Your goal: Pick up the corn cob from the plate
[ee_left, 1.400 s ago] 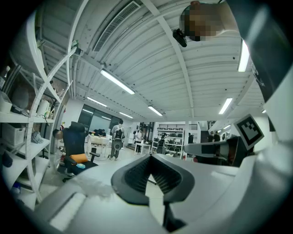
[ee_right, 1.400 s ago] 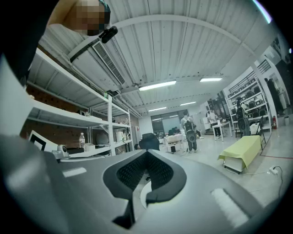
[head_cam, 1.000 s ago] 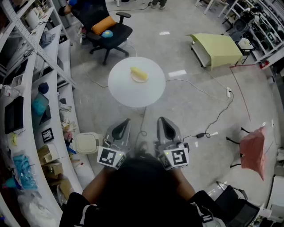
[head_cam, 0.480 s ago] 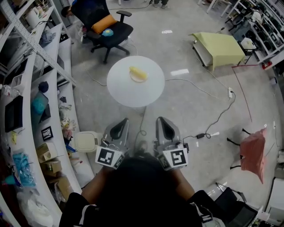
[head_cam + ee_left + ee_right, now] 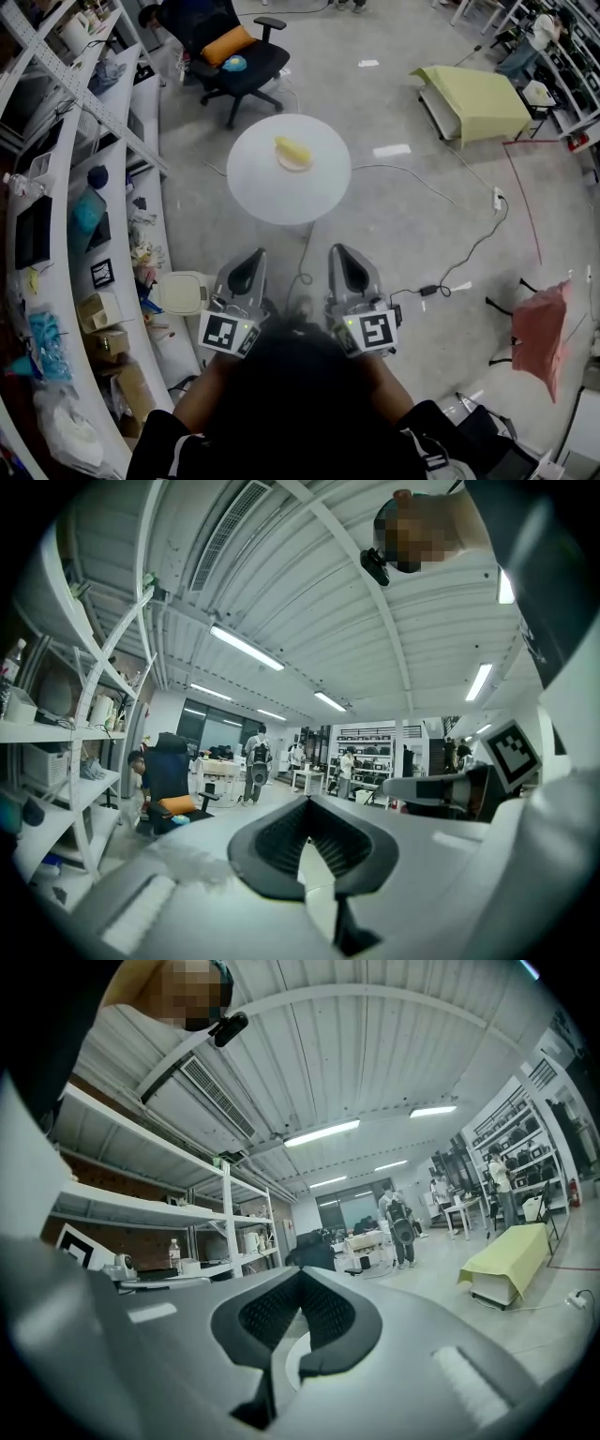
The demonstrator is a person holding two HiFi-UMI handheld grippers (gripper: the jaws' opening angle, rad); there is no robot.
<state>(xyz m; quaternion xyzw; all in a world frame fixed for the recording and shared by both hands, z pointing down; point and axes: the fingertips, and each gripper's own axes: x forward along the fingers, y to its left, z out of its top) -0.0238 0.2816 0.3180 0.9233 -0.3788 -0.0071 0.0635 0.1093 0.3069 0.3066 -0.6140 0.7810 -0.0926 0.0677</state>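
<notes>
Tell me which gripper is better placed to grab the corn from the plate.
Left, narrowly. The left gripper and right gripper are both shut, well short of the table; the corn looks a touch nearer the left one.

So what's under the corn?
A small plate, sitting on the round white table. Only the plate's edge shows; the corn covers its middle.
</notes>
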